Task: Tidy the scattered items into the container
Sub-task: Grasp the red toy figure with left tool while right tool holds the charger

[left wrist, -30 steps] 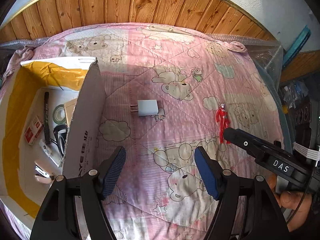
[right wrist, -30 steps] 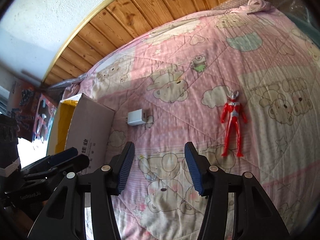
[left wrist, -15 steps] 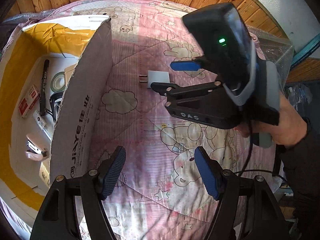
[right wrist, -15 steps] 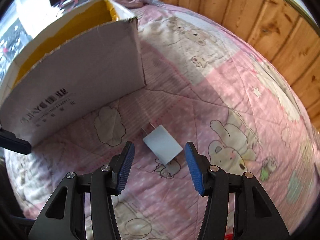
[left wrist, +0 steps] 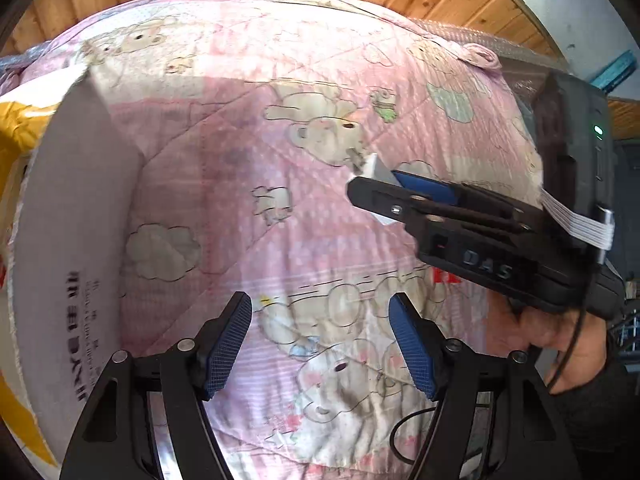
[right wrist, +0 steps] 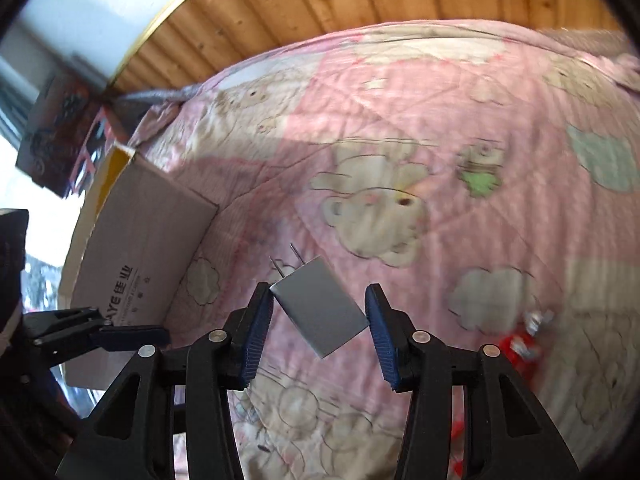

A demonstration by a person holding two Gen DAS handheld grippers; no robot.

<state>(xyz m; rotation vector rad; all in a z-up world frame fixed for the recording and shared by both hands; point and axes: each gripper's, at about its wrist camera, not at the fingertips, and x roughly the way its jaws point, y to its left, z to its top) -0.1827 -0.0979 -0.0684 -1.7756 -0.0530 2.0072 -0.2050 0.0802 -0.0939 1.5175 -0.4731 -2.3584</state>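
Two handheld black grippers with blue ribbed pads work above a pink quilt [left wrist: 224,168] printed with cartoon bears. The right gripper [right wrist: 318,322] is clamped on a small white rectangular wall charger [right wrist: 318,308], pinched corner to corner so it sits skewed between the pads, lifted clear of the quilt with its two metal prongs pointing toward the open brown cardboard box [right wrist: 140,252]. That box, lined with yellow tape, stands off to the charger's left, well apart from it. The left gripper [left wrist: 320,344] hangs empty with its jaws spread wide, just beside the box's printed wall. A red plastic toy figure [right wrist: 520,344] lies on the quilt to the right of the charger. Because the diagonal hold looks insecure, the carry probably calls for steady pressure, a smooth path over the box wall, and release only once the charger is above the opening.
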